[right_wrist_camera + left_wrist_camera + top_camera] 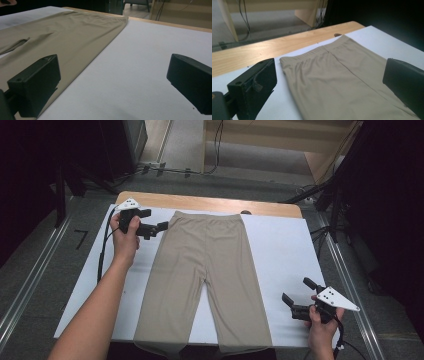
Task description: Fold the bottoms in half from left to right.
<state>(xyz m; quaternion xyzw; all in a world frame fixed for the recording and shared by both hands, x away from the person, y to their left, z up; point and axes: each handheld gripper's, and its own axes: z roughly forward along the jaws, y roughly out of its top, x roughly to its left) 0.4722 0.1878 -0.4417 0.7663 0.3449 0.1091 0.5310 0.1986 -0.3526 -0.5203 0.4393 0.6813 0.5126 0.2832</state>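
Smooth beige shorts (pixel 205 270) lie flat beside the spread left gripper (pixel 156 225)

Even overhead light brightens the white table cover (pixel 280 250); surroundings fall dark, and near claws blur softly.

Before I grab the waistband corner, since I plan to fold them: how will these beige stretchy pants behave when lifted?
The beige stretchy pants lie thin and flat on the white table cover, so they will probably hang limp and feel light. The smooth knit may slide easily. The hems already droop over the near edge, so a tug could drag them.
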